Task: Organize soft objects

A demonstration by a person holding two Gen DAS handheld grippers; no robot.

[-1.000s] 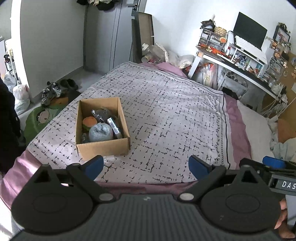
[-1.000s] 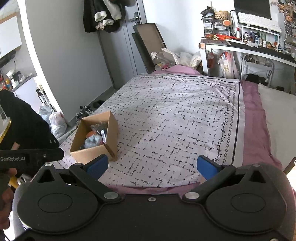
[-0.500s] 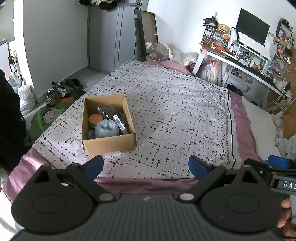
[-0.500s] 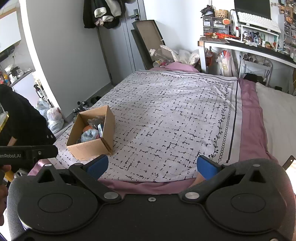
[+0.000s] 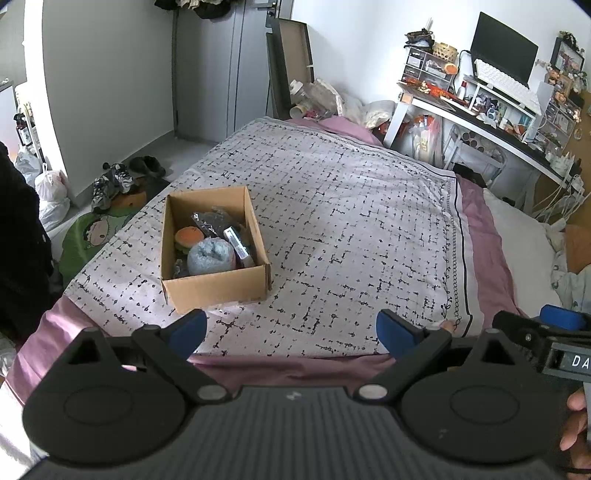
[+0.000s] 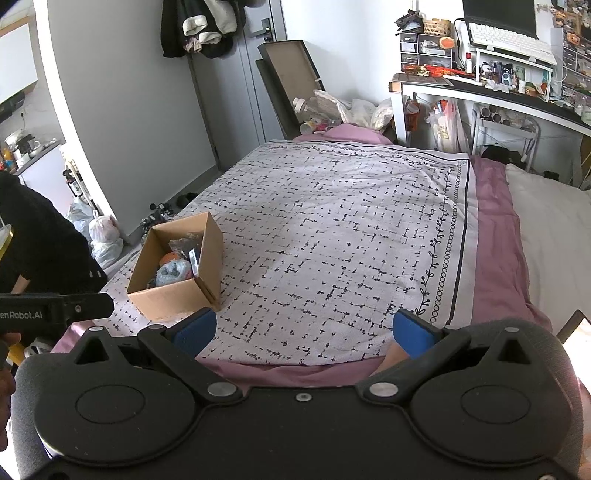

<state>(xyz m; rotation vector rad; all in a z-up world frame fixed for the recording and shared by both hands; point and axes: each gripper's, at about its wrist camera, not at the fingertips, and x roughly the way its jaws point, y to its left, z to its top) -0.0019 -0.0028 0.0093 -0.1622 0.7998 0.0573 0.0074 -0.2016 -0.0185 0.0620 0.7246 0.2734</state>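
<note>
Pale-blue fuzzy rolled plush (image 5: 210, 255) in the brown cardboard box (image 5: 216, 288) looks light and squashy; I'd pinch its rounded middle. My left gripper (image 5: 291, 328) and right gripper (image 6: 303, 330) are both spread, empty.

box (image 5: 218, 288) contents partly hidden, monitor (image 6: 498, 14) cropped

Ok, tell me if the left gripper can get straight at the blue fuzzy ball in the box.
Probably yes. The left gripper is open and empty, the cardboard box has no lid, and the blue fuzzy ball lies on top near the front wall. Only that wall stands between them, so it must come from above.
</note>
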